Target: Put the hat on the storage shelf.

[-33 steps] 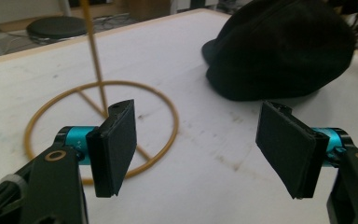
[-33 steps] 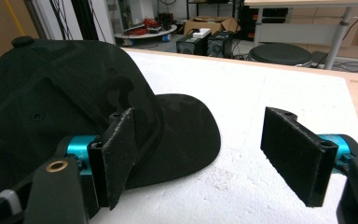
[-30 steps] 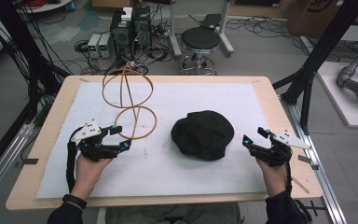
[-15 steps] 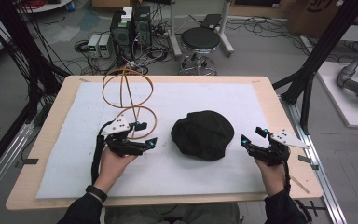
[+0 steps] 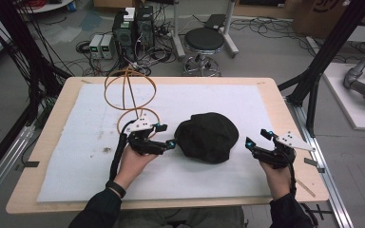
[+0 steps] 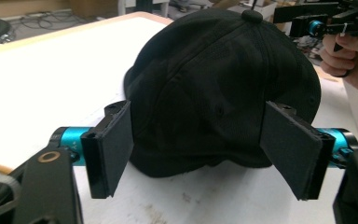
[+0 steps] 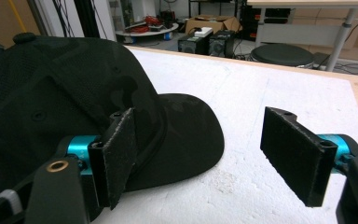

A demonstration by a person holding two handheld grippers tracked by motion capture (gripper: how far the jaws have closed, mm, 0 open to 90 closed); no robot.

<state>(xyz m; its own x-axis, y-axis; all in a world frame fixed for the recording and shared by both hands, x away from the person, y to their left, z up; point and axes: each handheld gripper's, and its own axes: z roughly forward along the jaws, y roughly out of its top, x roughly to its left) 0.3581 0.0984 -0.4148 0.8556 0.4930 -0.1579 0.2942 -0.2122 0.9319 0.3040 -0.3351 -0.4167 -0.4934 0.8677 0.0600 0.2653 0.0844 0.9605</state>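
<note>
Black baseball cap (image 5: 207,137) sits mid-counter on the white foam sheet (image 5: 76,142), left gripper (image 5: 166,136) just beside its left edge, right gripper (image 5: 258,138) apart at its right. Left gripper view: jaws spread, bracketing the crown. Right gripper view: jaws apart beside the brim (image 7: 186,126).

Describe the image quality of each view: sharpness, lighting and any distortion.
High view: soft and low in detail, evenly lit, no hard shadows under the black cap. Left gripper view: cap crown sharp, its fabric nearly swallowing detail, background blurred. Right gripper view: the cap's brim crisp, white mat bright, near jaws slightly soft.
</note>
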